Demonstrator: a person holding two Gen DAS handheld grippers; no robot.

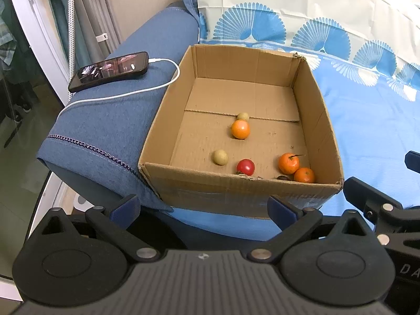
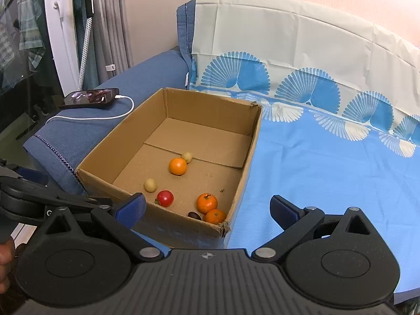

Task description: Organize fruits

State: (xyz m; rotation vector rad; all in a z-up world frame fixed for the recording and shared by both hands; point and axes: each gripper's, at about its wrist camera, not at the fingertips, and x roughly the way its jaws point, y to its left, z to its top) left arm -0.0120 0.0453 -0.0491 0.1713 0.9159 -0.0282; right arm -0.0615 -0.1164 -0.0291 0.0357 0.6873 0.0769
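Looking at where you are, both tools sit back from the cardboard box (image 1: 236, 191), so the step in hand is probably reaching in for a first fruit, or you're already done, hard to call. Your left gripper (image 1: 203, 207) has its jaws spread wide with nothing in them, and the near wall of the box is right ahead of its fingertips. The red fruit (image 1: 245, 167) is just past that wall, slightly right of center, so I'd go up and over the rim, then drop straight down on it rather than poking in at an angle. The two oranges (image 1: 288, 163) touching in the near right corner look awkward; nudge one free first. Your right gripper (image 2: 207, 210) is also wide open and empty, hovering low with the box corner ahead between its fingers and the bedsheet (image 2: 328, 170) off to its right. Mind the phone (image 1: 110, 71) cable on the left.
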